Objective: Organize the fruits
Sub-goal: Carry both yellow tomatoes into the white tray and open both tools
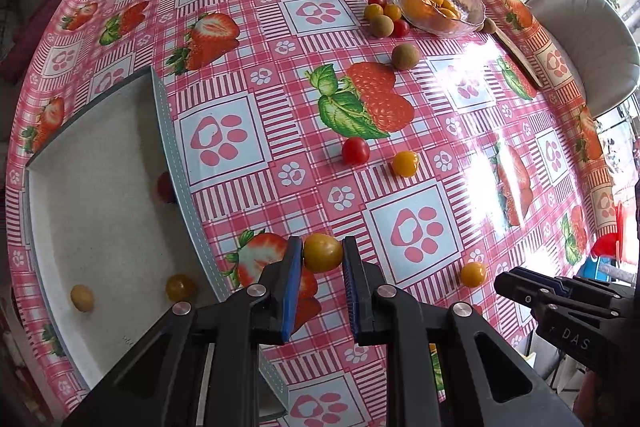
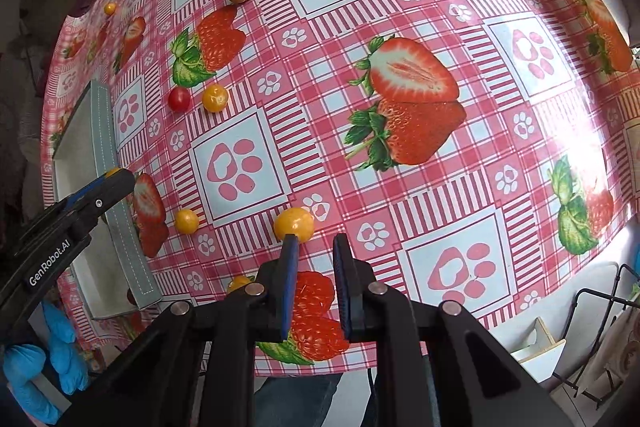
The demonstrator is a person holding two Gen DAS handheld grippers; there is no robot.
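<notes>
Both tools narrow: left tool pinches yellow tomato; right tool empty.

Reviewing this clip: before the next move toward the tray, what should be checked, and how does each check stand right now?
1. Left gripper has fruit: ok, shut on the held tomato, a yellow one pinched between its pads.
2. Tray within range: ok, it lies just left of that gripper.
3. Room in the tray: ok, a few fruits and much bare floor.
4. Right gripper has fruit: not ok, it is shut with nothing between the pads; the loose tomato lies by its left fingertip.
5. Grip firm enough to carry: cannot tell.
</notes>
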